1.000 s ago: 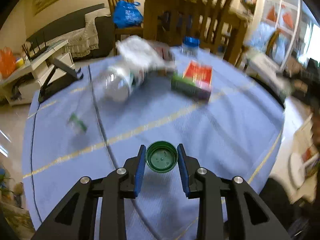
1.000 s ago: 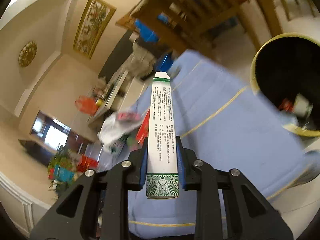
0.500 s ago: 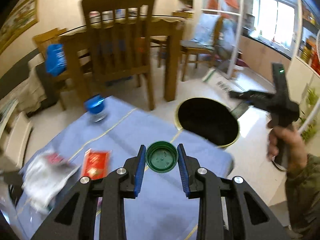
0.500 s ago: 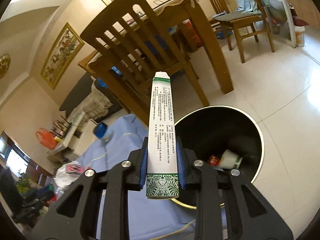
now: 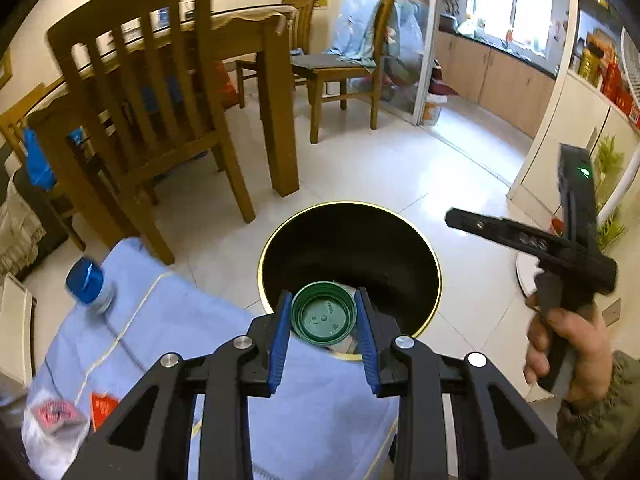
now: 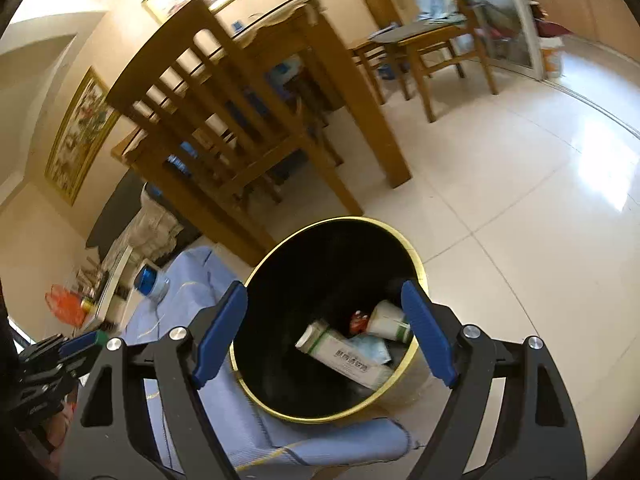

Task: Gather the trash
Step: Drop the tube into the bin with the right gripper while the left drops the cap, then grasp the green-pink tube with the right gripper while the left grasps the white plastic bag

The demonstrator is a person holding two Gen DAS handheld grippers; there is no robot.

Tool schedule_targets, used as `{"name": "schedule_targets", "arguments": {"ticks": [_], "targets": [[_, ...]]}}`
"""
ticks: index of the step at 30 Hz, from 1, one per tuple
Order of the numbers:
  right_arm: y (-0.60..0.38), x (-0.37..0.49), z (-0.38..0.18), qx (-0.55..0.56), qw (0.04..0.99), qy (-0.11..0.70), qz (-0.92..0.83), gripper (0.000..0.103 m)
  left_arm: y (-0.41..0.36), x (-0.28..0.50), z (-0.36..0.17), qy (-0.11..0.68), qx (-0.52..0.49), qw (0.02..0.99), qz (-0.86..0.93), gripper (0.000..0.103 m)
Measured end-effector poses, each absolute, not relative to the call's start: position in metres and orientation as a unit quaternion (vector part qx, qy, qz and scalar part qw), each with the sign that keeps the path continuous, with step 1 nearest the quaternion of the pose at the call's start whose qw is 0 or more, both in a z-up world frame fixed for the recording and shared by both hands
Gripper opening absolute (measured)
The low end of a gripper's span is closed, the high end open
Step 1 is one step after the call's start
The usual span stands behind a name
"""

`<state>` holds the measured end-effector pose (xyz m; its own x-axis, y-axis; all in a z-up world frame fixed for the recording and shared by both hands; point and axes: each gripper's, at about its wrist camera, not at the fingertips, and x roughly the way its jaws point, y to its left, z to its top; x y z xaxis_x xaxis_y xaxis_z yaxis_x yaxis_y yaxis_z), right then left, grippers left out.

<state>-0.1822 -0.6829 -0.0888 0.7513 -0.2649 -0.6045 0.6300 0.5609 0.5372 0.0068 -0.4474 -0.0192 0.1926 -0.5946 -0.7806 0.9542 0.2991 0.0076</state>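
My left gripper [image 5: 323, 322] is shut on a green bottle cap [image 5: 324, 314] and holds it over the near rim of the black bin with a gold rim [image 5: 348, 248]. My right gripper [image 6: 324, 334] is open and empty above the same bin [image 6: 280, 288]. The white tube box [image 6: 340, 356] lies inside the bin among a cup [image 6: 388, 320] and other scraps. The right gripper also shows in the left wrist view [image 5: 520, 236], held in a hand to the right of the bin.
The blue tablecloth [image 5: 168, 344] edge lies beside the bin. A blue-capped jar [image 5: 90, 284], a red packet [image 5: 103, 406] and crumpled wrapping [image 5: 52, 420] stay on the table. Wooden chairs [image 5: 152, 120] and a dining table stand behind on the tiled floor.
My right gripper has opened and the white tube box has dropped into the bin. My left gripper has swung over to the bin, still holding the green cap.
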Motion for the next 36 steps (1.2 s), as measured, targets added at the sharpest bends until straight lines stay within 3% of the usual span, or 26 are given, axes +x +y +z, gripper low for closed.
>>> {"name": "schedule_targets", "arguments": {"ticks": [16, 28, 34, 36], "targets": [[-0.692, -0.204, -0.103, 0.416, 0.839, 0.229, -0.265, 0.079, -0.502, -0.006, -0.025, 0.342, 0.286, 0.727, -0.522, 0.03], [-0.683, -0.211, -0.089, 0.411, 0.84, 0.221, -0.275, 0.08, -0.485, -0.005, -0.016, 0.331, 0.284, 0.735, -0.519, 0.052], [-0.65, -0.181, -0.076, 0.397, 0.856, 0.231, -0.238, 0.08, -0.423, 0.0, 0.0, 0.311, 0.282, 0.755, -0.504, 0.054], [-0.63, -0.165, -0.071, 0.384, 0.864, 0.241, -0.216, 0.081, -0.388, 0.006, 0.008, 0.298, 0.277, 0.77, -0.492, 0.061]]}}
